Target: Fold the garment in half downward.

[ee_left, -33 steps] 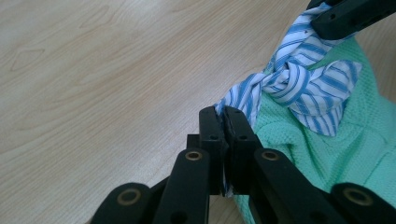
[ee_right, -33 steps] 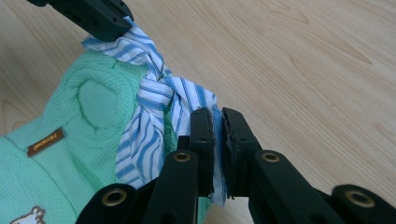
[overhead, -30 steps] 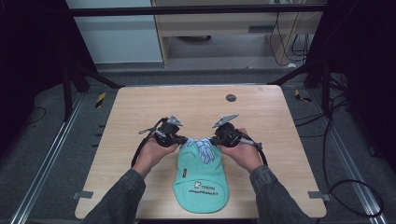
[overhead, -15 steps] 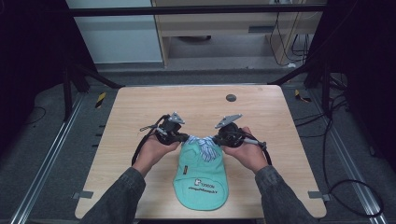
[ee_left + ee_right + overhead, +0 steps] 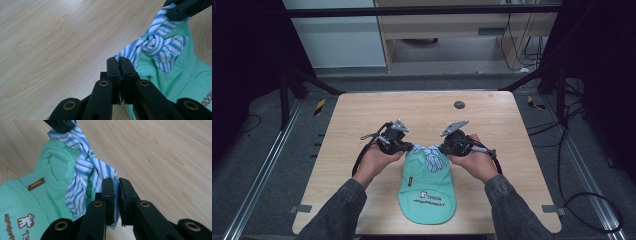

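Observation:
A mint-green knit garment (image 5: 427, 187) lies on the wooden table (image 5: 362, 115) near its front edge, with a small printed figure and lettering on it. At its far end a blue-and-white striped tie (image 5: 430, 155) is twisted into a knot. My left gripper (image 5: 409, 147) is shut on the left end of the striped tie (image 5: 156, 46), jaws pressed together (image 5: 119, 61). My right gripper (image 5: 443, 148) is shut on the other end, with striped cloth (image 5: 83, 167) pinched between its jaws (image 5: 115, 182). The two grippers face each other across the knot, just above the tabletop.
A small dark round disc (image 5: 459, 104) sits on the table's far side. Bare wood lies to the left, right and beyond the garment. Cables trail from both grippers, and metal frame rails (image 5: 262, 175) run beside the table.
The garment's far end has drawn in narrower and the striped tie shows more between the grippers. Both hands have stayed nearly in place.

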A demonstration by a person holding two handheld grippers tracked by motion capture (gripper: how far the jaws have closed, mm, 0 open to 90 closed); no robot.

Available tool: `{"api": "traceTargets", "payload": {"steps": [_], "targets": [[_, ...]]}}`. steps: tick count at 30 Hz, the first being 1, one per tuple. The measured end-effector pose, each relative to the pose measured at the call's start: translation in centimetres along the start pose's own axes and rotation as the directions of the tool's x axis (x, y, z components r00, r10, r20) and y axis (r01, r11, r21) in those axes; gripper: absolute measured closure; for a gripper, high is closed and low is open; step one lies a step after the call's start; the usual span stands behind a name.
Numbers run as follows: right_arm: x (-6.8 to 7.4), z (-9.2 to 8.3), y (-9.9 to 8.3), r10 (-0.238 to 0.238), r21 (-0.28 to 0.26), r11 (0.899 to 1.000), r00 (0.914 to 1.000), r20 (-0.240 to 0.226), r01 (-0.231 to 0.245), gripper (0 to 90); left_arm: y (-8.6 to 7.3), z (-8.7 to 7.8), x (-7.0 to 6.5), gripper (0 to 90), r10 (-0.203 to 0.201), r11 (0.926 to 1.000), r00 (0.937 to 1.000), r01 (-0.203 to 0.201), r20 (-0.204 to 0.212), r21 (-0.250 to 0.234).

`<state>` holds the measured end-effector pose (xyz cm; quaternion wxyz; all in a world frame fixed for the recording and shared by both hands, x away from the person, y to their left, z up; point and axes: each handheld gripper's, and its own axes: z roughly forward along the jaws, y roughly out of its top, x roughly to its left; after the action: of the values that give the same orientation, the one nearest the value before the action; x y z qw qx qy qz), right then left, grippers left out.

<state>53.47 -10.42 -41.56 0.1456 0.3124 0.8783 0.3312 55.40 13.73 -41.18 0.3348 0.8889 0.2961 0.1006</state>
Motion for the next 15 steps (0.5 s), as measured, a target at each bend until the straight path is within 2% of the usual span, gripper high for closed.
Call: {"api": "traceTargets", "payload": {"steps": [15], "targets": [[-0.08,-0.23,0.57,-0.018,0.001,1.0,0.9998,-0.008,0.018,83.4,0.53,-0.36,0.19,87.4,0.013,0.9998,0.9999,-0.013,-0.006,0.016]]}}
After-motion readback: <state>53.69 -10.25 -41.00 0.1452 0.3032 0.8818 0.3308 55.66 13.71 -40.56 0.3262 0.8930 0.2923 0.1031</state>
